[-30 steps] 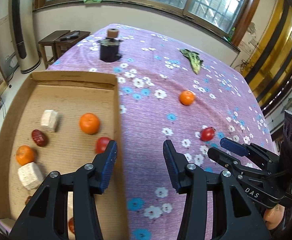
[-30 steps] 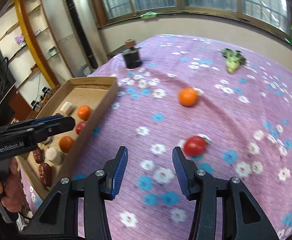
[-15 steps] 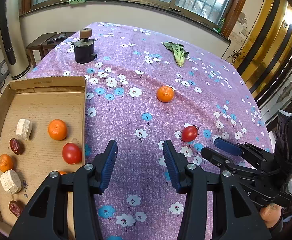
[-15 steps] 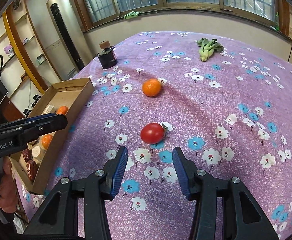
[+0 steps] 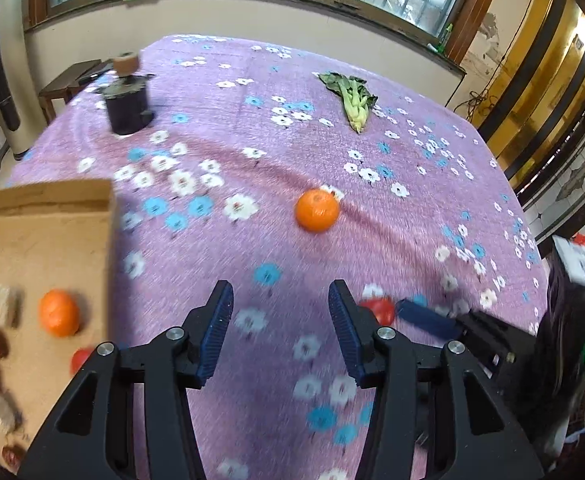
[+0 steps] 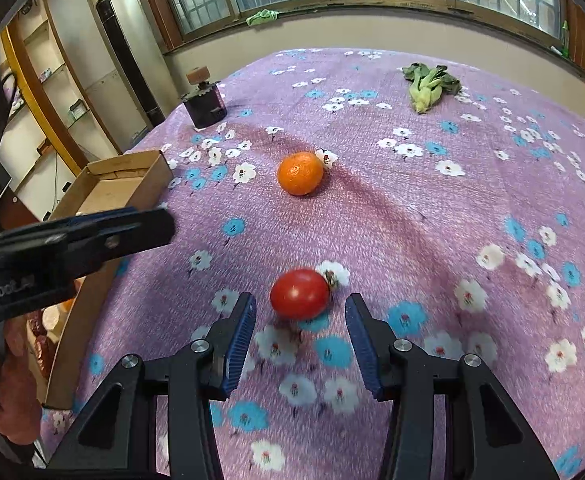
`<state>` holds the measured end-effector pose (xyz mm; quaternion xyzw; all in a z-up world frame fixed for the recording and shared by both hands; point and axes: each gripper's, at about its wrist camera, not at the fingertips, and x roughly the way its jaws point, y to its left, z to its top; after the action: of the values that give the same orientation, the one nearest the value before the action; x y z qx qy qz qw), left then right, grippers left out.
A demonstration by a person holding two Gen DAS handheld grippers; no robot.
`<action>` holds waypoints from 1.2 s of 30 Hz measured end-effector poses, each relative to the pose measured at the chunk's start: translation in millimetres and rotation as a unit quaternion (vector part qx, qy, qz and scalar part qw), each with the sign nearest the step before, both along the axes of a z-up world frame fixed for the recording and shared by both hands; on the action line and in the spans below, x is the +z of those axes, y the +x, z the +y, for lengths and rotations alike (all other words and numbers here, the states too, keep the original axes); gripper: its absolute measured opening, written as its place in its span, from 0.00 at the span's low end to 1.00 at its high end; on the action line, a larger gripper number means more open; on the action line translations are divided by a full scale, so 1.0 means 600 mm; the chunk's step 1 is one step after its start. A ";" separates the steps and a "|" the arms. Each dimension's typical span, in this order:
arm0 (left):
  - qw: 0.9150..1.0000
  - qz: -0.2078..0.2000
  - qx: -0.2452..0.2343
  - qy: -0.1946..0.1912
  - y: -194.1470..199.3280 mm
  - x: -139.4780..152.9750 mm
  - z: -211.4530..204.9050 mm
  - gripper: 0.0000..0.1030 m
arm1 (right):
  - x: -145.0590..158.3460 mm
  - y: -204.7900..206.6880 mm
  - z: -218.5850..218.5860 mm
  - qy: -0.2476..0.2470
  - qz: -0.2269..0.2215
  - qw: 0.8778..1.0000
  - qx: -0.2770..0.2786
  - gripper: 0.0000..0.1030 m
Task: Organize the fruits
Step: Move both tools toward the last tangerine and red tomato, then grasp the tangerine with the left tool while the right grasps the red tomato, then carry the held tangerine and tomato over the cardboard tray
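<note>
Right tool (image 6: 300, 336): jaws wide, holding nothing, low over the purple floral cloth, with a red tomato (image 6: 299, 293) lying just beyond its tips, in line with the gap between them.
Left tool (image 5: 280, 332): jaws wide, holding nothing, above the cloth near the right wall of the box; from the right wrist view it shows as a dark bar (image 6: 72, 236) crossing in front of the box.
Tomato: on the cloth near the surface's near edge; from the left wrist view it (image 5: 378, 309) sits just beside the right tool's blue pad, blurred.
Orange (image 6: 300, 173): loose on the cloth around the middle of the surface (image 6: 432, 208), well apart from the tomato.
Box (image 5: 110, 216): open cardboard tray at the left edge of the surface, holding an orange (image 5: 59, 312), pale blocks, dark red fruits and a red fruit partly hidden behind the left tool.
Greens (image 6: 428, 84): a leafy bunch towards the far right corner.
Black pot (image 6: 204, 106): near the far left corner, a cork-coloured knob on top.
</note>
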<state>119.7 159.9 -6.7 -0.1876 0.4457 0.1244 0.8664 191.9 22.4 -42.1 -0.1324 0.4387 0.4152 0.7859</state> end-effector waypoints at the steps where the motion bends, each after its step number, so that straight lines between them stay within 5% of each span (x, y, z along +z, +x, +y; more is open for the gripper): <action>1: 1.000 0.004 -0.003 -0.004 0.016 -0.005 0.000 0.46 | -0.003 0.002 0.004 -0.001 0.000 1.000 0.001 0.47; 3: 1.000 0.007 -0.010 -0.008 0.043 -0.012 -0.002 0.46 | -0.010 0.006 0.010 -0.004 0.000 1.000 0.003 0.44; 4: 1.000 0.011 -0.013 -0.006 0.058 -0.018 -0.005 0.46 | -0.012 0.009 0.011 -0.004 0.003 1.000 0.003 0.34; 15: 0.999 0.030 -0.025 0.031 0.158 -0.065 -0.020 0.46 | 0.008 -0.018 -0.055 0.042 0.024 0.999 -0.014 0.34; 17: 0.999 0.027 -0.029 0.036 0.161 -0.065 -0.023 0.31 | 0.010 -0.020 -0.063 0.045 0.026 0.998 -0.019 0.34; 18: 0.999 0.024 -0.032 0.032 0.161 -0.065 -0.022 0.32 | 0.012 -0.020 -0.069 0.048 0.027 0.998 -0.023 0.34; 36: 0.999 -0.011 -0.003 0.045 -0.033 -0.011 -0.024 0.32 | 0.046 -0.058 -0.084 0.060 0.016 0.998 -0.016 0.34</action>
<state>100.0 145.6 -13.1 -0.1484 0.4308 0.1394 0.8792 157.0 -28.2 -14.4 -0.0710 0.4274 0.4305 0.7918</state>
